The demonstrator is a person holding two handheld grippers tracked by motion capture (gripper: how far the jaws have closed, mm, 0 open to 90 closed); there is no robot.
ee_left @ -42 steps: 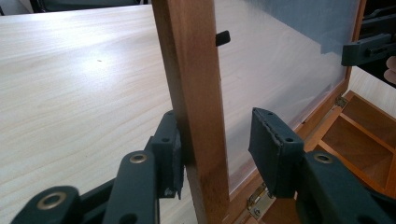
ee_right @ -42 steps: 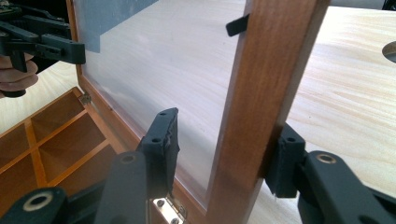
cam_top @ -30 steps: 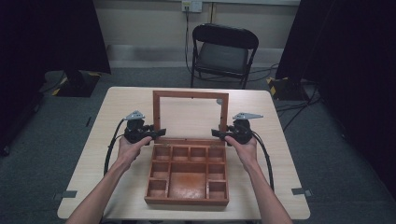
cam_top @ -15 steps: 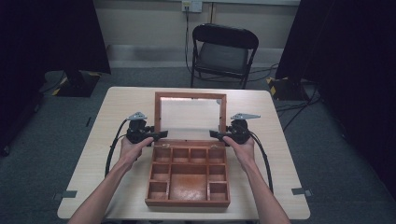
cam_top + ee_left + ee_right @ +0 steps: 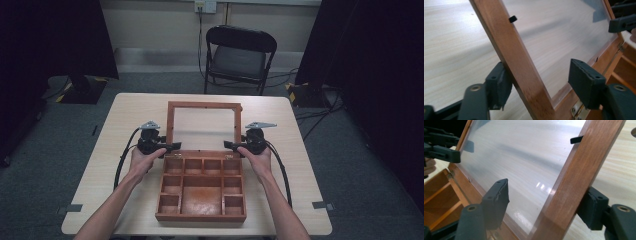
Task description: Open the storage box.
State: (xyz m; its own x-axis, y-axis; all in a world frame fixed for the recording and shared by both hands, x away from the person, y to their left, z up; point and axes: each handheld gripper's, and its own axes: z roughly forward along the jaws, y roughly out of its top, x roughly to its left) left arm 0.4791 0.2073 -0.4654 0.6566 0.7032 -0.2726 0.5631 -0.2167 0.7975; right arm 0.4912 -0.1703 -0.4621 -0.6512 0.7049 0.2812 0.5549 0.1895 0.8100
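A wooden box (image 5: 200, 216) with several compartments sits open on the table. Its lid (image 5: 204, 105), a wooden frame around a clear pane (image 5: 564, 37), leans back from the rear hinges. My left gripper (image 5: 172, 146) straddles the lid's left bar (image 5: 506, 45). Its jaws have just been opening: one pad (image 5: 499, 83) sits against the bar and the other stands well off. My right gripper (image 5: 229, 145) straddles the right bar (image 5: 586, 162) the same way, jaws also just opening, with its inner pad (image 5: 497, 200) off the pane (image 5: 524, 152). Both are open.
The light wooden table (image 5: 125, 125) has bare room on both sides of the box and behind the lid. A black folding chair (image 5: 239, 55) stands beyond the far edge. Cables trail from both grippers along my forearms. Dark curtains flank the room.
The lid has tipped slightly farther back, its top edge lower in the high view. Both hands stay at its sides.
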